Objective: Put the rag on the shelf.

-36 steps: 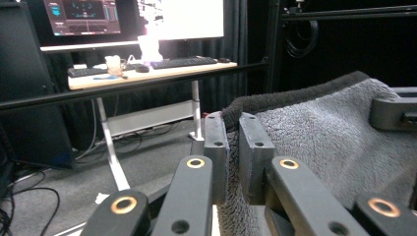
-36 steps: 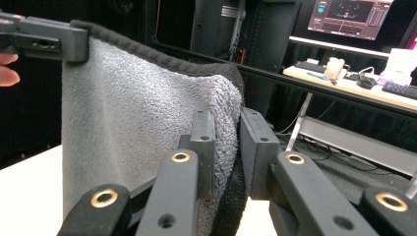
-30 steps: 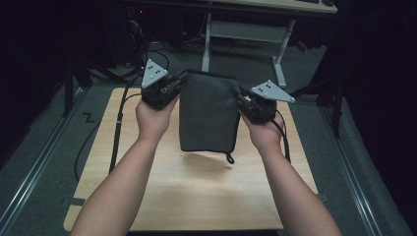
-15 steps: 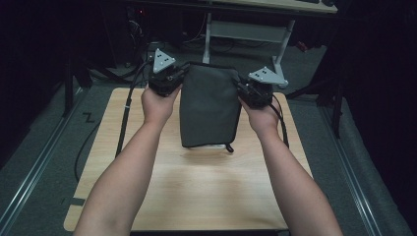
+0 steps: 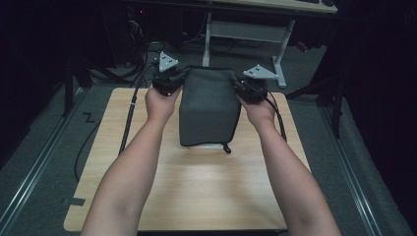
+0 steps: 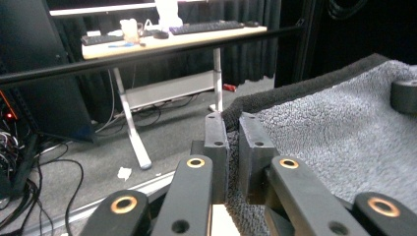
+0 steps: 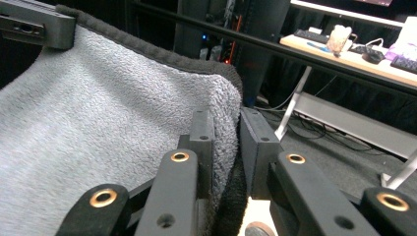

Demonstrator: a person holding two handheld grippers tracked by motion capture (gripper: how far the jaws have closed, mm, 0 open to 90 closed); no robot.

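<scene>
A: Where is the grey fleece bag [image 5: 209, 108] relative to the wooden table [image 5: 196, 187]?

B: Hanging over the table's far half, its bottom edge and drawstring loop [image 5: 226, 148] just at the tabletop. The left gripper [image 5: 170, 81] is clamped on the bag's left top corner, the right gripper [image 5: 247, 89] clenched on its right top corner.

A: How should it be laid well?

B: Keep both pinches firm and level, the top edge taut between them, and lower evenly so the bag settles flat on the table without bunching.
</scene>
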